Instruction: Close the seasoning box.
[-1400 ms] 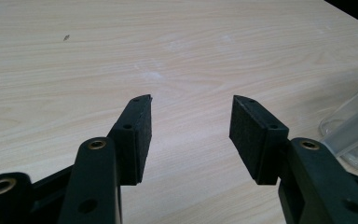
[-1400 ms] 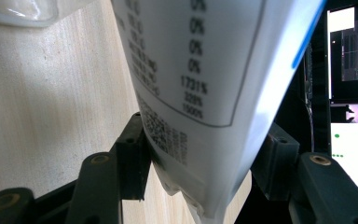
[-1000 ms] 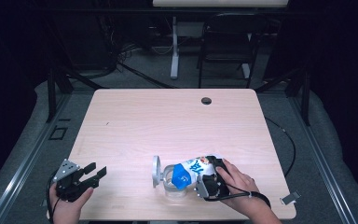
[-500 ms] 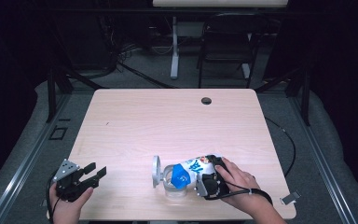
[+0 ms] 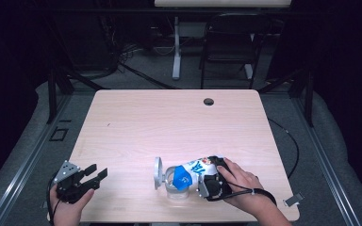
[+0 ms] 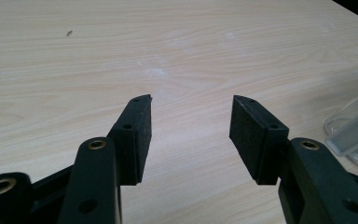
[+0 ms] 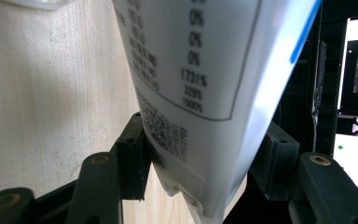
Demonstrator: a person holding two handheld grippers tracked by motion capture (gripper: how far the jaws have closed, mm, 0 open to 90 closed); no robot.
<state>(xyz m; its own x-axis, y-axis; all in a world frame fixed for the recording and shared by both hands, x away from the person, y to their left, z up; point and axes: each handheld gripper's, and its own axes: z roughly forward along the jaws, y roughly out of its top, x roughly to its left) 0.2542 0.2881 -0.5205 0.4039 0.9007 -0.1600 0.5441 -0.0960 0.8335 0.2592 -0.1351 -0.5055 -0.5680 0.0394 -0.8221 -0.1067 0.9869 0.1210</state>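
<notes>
A white pouch (image 5: 195, 167) with blue print lies tilted over the table's near edge, its lower end at the mouth of a clear glass jar (image 5: 174, 186) whose round hinged lid (image 5: 158, 172) stands open to the left. My right gripper (image 5: 209, 178) is shut on the pouch; in the right gripper view both pads press the pouch's (image 7: 191, 70) printed label side, with the gripper (image 7: 200, 158) around its lower end. My left gripper (image 5: 98, 173) rests at the table's near left corner, open, nothing between its fingers (image 6: 137, 135). The jar's edge (image 6: 354, 126) shows at the right of the left gripper view.
The light wooden table (image 5: 169, 122) has a round cable hole (image 5: 209, 101) at the back. A dark chair (image 5: 228, 42) and a white desk leg (image 5: 176, 47) stand behind the table. A cable (image 5: 292, 146) trails on the floor to the right.
</notes>
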